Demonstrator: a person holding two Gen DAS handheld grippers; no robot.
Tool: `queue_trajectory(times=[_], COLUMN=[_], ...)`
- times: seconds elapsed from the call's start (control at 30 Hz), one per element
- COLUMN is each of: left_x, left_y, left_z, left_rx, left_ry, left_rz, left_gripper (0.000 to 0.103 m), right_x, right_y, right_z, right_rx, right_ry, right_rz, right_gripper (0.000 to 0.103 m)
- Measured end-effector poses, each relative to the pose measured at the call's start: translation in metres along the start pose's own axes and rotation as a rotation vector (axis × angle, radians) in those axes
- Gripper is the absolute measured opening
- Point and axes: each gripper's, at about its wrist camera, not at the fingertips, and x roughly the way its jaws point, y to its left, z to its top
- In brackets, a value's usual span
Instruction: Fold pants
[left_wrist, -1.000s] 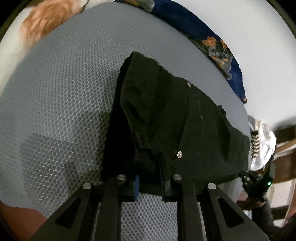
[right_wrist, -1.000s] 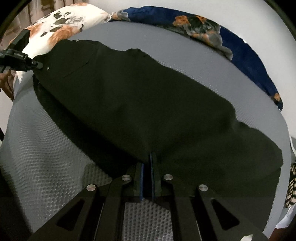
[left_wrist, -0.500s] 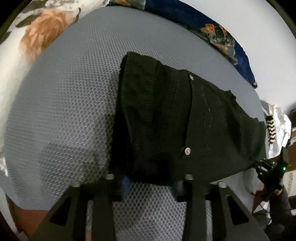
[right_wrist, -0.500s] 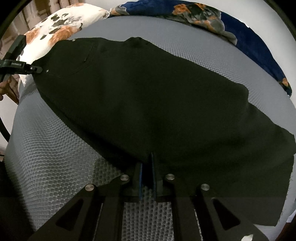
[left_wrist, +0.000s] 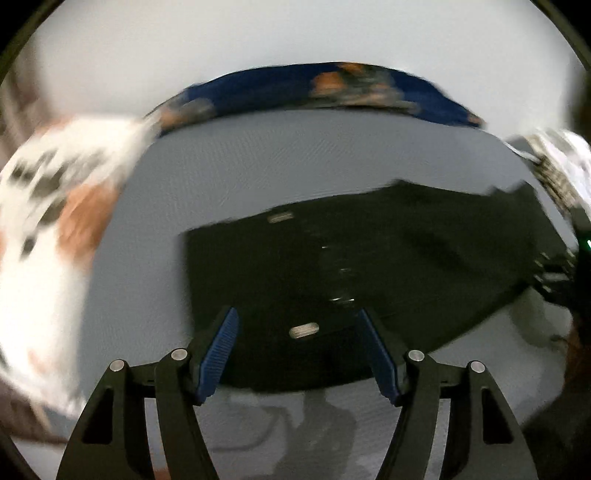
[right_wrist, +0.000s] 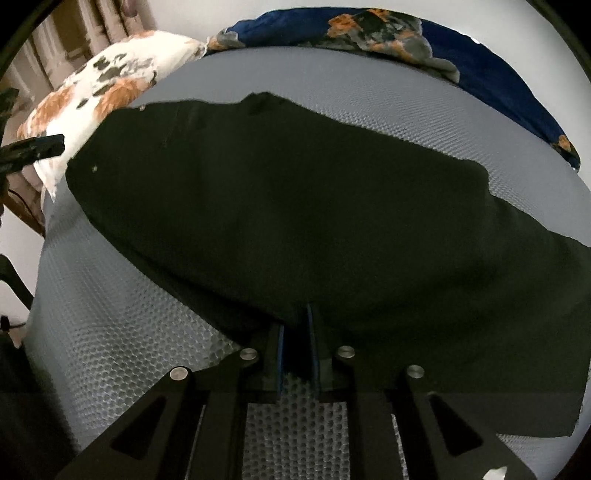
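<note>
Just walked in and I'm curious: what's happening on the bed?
A person is folding black pants on a grey mattress with two handheld tools. The right tool is shut on the fabric's near edge. The left tool is open at the waistband end, gripping nothing; its view is motion-blurred.

No text, label or number can be read anywhere.

Left view motion-blurred; right view sharp, dim, with fisheye-warped edges.
</note>
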Motion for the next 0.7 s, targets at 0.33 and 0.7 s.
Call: queue_trajectory(times=[0.33,0.7], left_x=[0.055,0.112], left_y=[-0.160,-0.238], left_z=[0.034,0.037], left_rx=[0.297,0.436], left_ry=[-0.004,0.101], left_rz=[-0.343,-0.393], left_gripper=[0.068,0.016], right_x=[-0.008,-0.020], right_y=[-0.006,-0.017], right_z=[0.005,0.006], right_rx=[0.067,0.097], right_ry=[-0.034,-0.040], right_rz=[0.032,0.062], right_gripper=[0.013,0.023])
